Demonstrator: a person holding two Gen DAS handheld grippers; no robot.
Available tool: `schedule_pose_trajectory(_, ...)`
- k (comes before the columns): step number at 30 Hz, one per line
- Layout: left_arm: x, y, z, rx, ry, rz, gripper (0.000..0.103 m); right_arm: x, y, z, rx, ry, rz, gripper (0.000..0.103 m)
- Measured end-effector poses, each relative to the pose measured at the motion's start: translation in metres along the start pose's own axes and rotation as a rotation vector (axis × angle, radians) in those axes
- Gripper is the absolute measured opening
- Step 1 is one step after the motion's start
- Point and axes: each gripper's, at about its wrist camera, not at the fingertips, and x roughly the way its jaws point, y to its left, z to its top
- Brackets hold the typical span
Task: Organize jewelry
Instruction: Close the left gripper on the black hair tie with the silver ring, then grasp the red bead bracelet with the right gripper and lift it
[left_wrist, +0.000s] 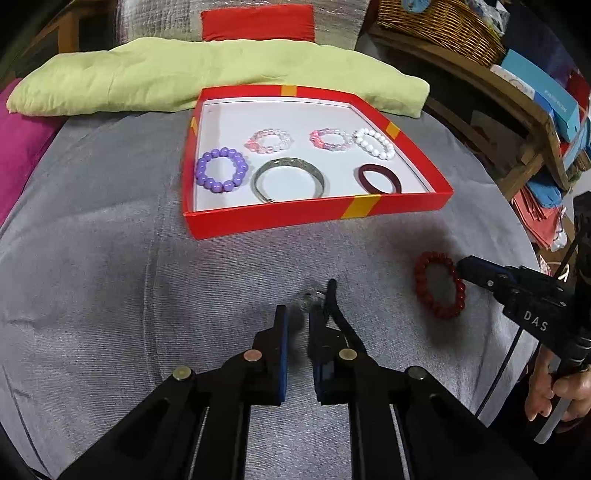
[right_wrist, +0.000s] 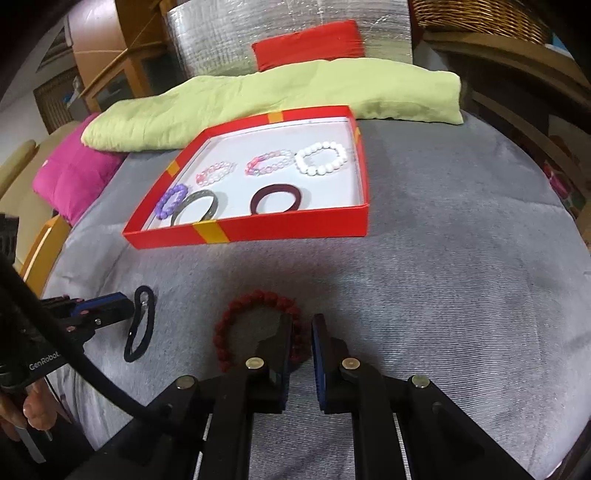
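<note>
Nearest to us, our left claw (left_wrist: 298, 321) sits low over the grey cloth (left_wrist: 110, 295) that covers the tabletop, its fingers parted by a narrow gap. A black hair tie (right_wrist: 139, 325) lies on the cloth at its tip, touching the right-hand finger; we cannot tell whether the fingers pinch it or merely rest beside it.

Our right claw (right_wrist: 302, 328) is also low over the cloth, toward the right edge of the tabletop. Its fingers stand a little apart, and they straddle the rim of a dark red bead bracelet (left_wrist: 439, 285) lying flat there: the left-hand finger sits inside the ring, the other outside it. The fingers are not pressed onto the beads as far as we can see.

Farther on, around the middle of the tabletop, stands a shallow red box (left_wrist: 314, 216) with yellow stripes and a white floor. In its near row we see a purple bead bracelet (left_wrist: 221, 170), a silver bangle (left_wrist: 289, 180) and a dark maroon bangle (left_wrist: 380, 179), each apart from the next. In the far row lie two clear-and-pink bead bracelets (left_wrist: 269, 141) (left_wrist: 331, 140), the second touching a white bead bracelet (left_wrist: 375, 143).

Beyond the box, along the far edge, lies a pale green cushion (left_wrist: 207, 74), with a magenta cushion (right_wrist: 70, 173) at the far left corner and a red cushion (left_wrist: 258, 23) behind. A wicker basket (left_wrist: 439, 26) sits on a wooden shelf off to the right.
</note>
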Motion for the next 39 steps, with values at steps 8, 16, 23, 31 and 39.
schedule_pose_trajectory(8, -0.002, 0.0, 0.002, -0.006, 0.014, -0.008, 0.015, 0.0, -0.015, 0.001, 0.057, 0.018, 0.017, 0.011)
schedule_pose_trajectory(16, -0.001, -0.016, 0.001, 0.034, 0.007, -0.035, 0.063, 0.004, -0.017, 0.001, 0.071, 0.066, 0.041, 0.02)
schedule_pose_trajectory(23, 0.013, -0.019, -0.002, 0.04, 0.048, -0.016, 0.063, -0.002, -0.018, 0.001, 0.092, 0.042, 0.046, 0.064)
schedule_pose_trajectory(31, 0.01, -0.009, -0.005, 0.041, 0.029, -0.002, 0.038, 0.0, 0.008, 0.001, 0.01, 0.046, 0.053, 0.064)
schedule_pose_trajectory(39, 0.004, 0.011, -0.009, 0.015, 0.02, 0.003, 0.009, 0.011, 0.023, -0.002, -0.029, 0.076, 0.031, 0.071)
